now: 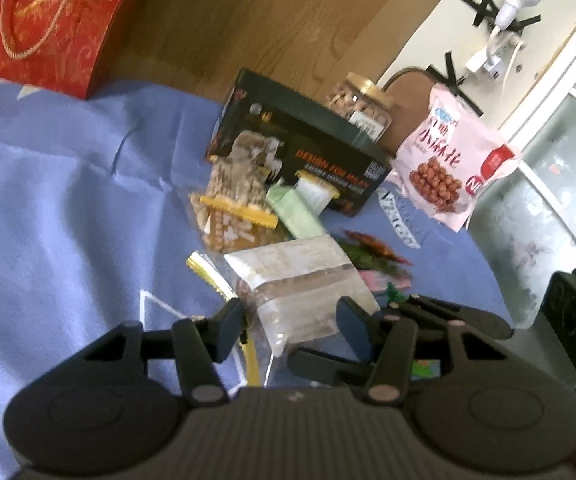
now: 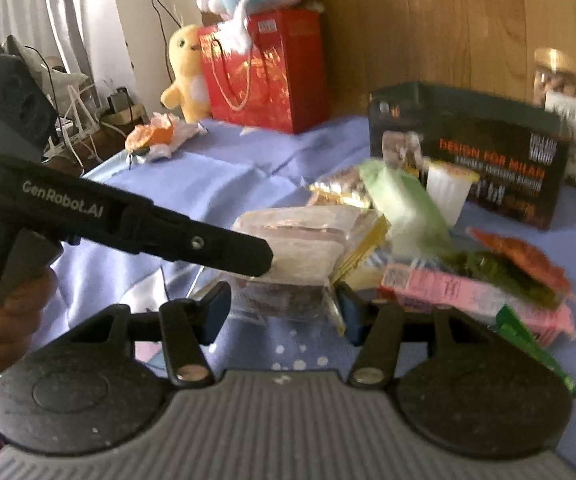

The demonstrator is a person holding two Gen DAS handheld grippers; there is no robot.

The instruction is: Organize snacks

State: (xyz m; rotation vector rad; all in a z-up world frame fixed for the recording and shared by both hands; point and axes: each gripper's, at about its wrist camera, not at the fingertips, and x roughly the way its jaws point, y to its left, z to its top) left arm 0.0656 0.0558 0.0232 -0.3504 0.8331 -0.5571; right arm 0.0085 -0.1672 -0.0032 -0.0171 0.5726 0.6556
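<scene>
1. Left gripper [image 1: 290, 320] has its jaws on both sides of the clear packet [image 1: 300, 280] on the blue cloth [image 1: 68, 200]; whether the pads already press on it I cannot tell, because the picture is blurred.
2. Right gripper [image 2: 284, 308] stands released, jaws wide, with the same packet just in front of them and not touched; in the right wrist view the left gripper's finger lies over the near left part of the packet.
3. This packet is soft film with a flat block inside; it looks light, slippery and easy to crush; I judge that the firm middle block is the better place to hold, not the loose sealed edge.
4. To the right lie the green packet [image 2: 408, 208], the small white cup [image 2: 448, 192], the pink packet [image 2: 468, 288] and the dark box [image 2: 488, 160]; the nut jar [image 2: 568, 92] stands behind the box.
</scene>
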